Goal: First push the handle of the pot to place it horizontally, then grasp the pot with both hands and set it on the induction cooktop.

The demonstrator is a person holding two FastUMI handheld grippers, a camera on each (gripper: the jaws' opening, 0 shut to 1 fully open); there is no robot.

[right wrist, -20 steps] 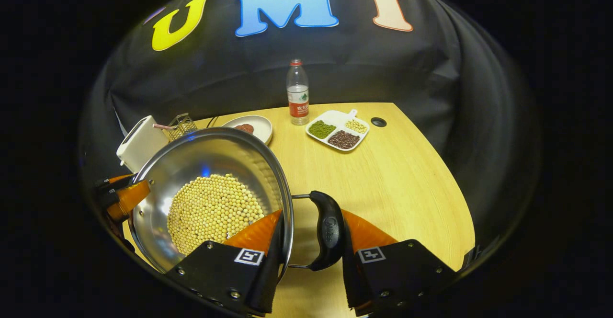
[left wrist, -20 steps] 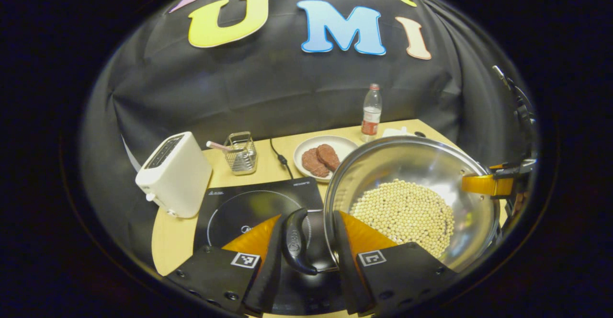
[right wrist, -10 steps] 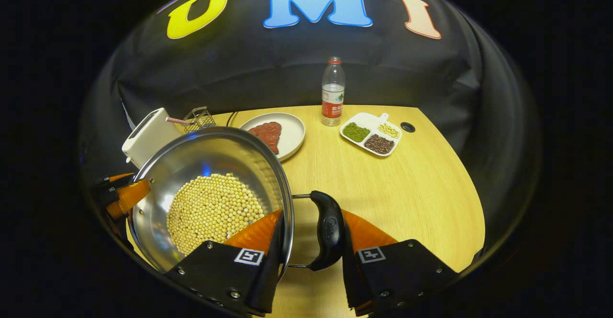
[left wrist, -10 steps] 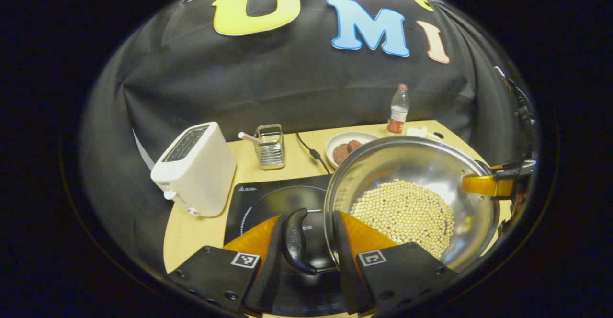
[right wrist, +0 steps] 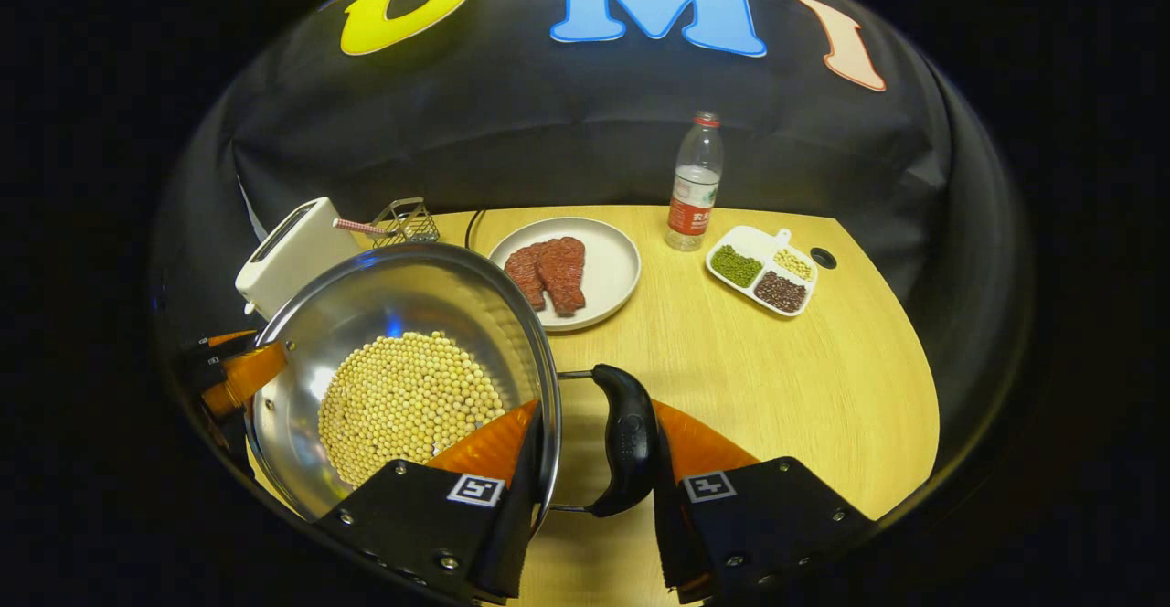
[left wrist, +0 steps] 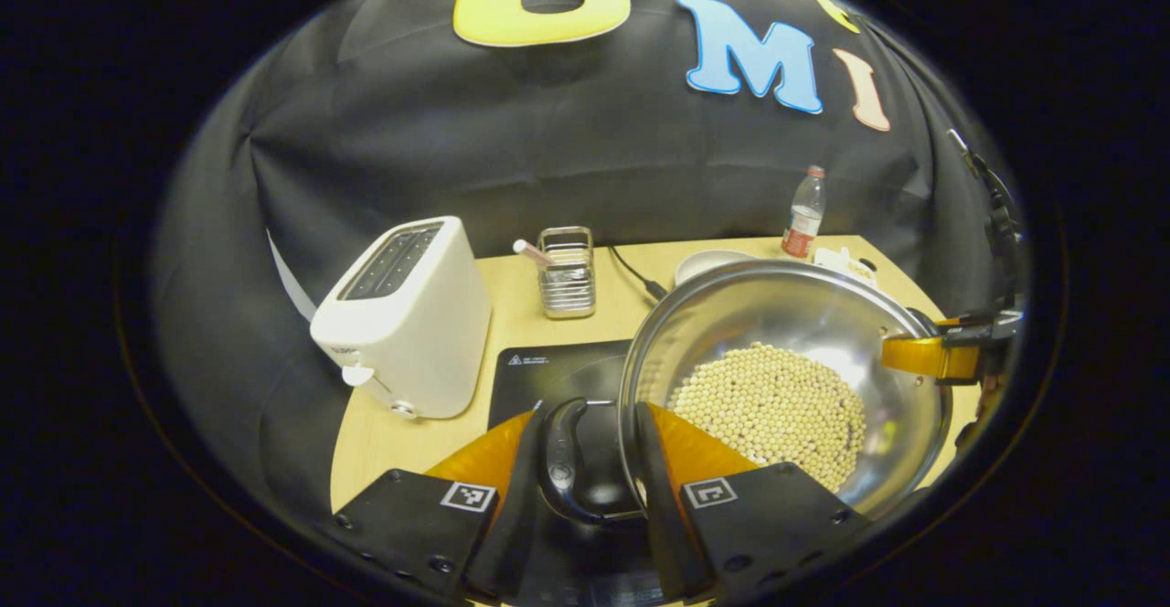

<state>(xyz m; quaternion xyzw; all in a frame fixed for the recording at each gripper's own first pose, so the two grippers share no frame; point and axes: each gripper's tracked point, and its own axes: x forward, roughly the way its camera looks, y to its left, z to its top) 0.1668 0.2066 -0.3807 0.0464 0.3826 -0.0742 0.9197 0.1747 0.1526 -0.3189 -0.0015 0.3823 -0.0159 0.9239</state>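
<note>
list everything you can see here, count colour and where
pot: 1, steel, pale beans inside, carried partly over the cooktop
induction cooktop: 1, black, beside toaster
toaster: 1, white, table's left
wire basket: 1, metal, behind cooktop
plate: 1, white, two red-brown patties, mid table
bottle: 1, clear, red cap, at back
divided dish: 1, white, three kinds of beans, beside bottle
table: 1, light wood
left gripper: fingers astride one pot handle and rim
right gripper: fingers astride the other

The pot (left wrist: 786, 378) blocks a lot in the left gripper view: most of the induction cooktop (left wrist: 558, 374) sits under it, and behind its rim only a sliver of the plate (left wrist: 708, 262) and a corner of the bean tray (left wrist: 845, 262) peek out. The bottle (left wrist: 803, 225) label is too small to read.
</note>
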